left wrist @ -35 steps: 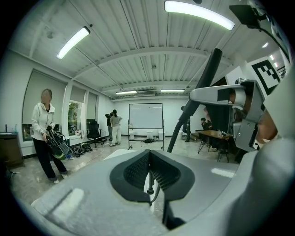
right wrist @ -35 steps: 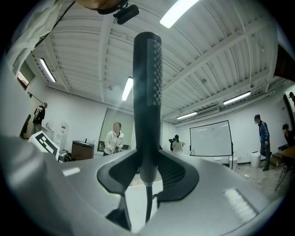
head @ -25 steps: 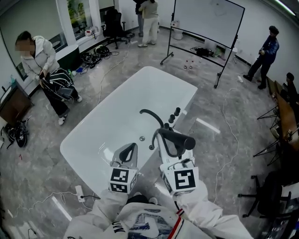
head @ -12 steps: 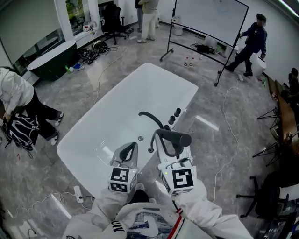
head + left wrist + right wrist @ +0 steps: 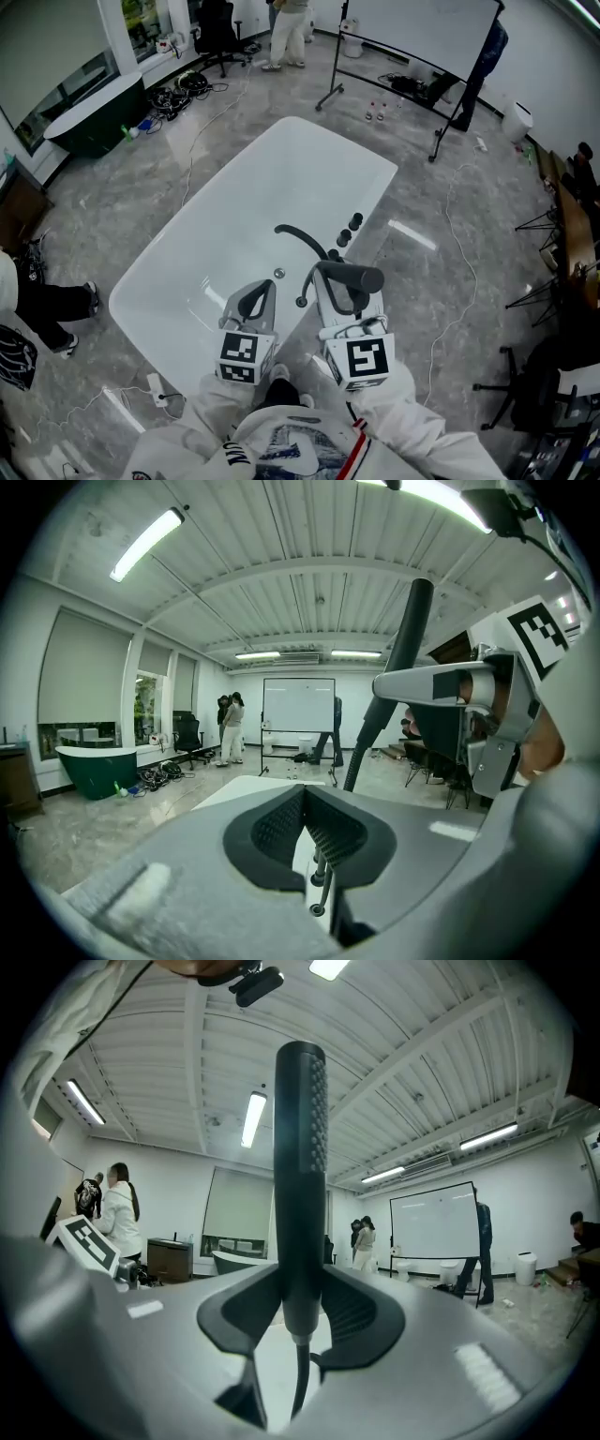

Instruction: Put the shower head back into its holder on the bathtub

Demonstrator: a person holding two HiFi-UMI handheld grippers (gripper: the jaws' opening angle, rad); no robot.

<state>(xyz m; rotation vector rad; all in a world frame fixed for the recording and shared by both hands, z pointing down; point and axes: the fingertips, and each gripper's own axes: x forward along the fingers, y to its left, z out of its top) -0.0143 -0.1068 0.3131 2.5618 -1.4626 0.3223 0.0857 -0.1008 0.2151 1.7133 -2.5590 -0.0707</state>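
Head view: a white oval freestanding bathtub (image 5: 225, 234) occupies the middle of a grey marbled floor (image 5: 112, 206), with its long axis running from 7 o'clock to 1 o'clock. On the tub's rim at 4 o'clock stand a black curved spout (image 5: 302, 237), which arches over the basin, and a cluster of small black knobs (image 5: 349, 230). The black cylindrical shower head (image 5: 354, 277) is at 5 o'clock of the spout, close to that same rim. Whether it touches any fitting there cannot be told. The right gripper (image 5: 349, 300) holds it. In the right gripper view the jaws are clamped on the lower part of the handle. The head stands upright between the pads with its nozzle face turned to 3 o'clock, and a black hose (image 5: 298, 1382) hangs from its base. The left gripper (image 5: 265, 291) is at 9 o'clock of the right one, above the basin. In the left gripper view its jaws meet at the tips and grip nothing. Around the tub are a whiteboard on a wheeled black frame (image 5: 412, 28) at 1 o'clock, a dark green bathtub (image 5: 94, 111) at 10 o'clock, loose cables (image 5: 192, 141) on the floor between the two tubs, and people (image 5: 289, 28) standing at 12 o'clock.
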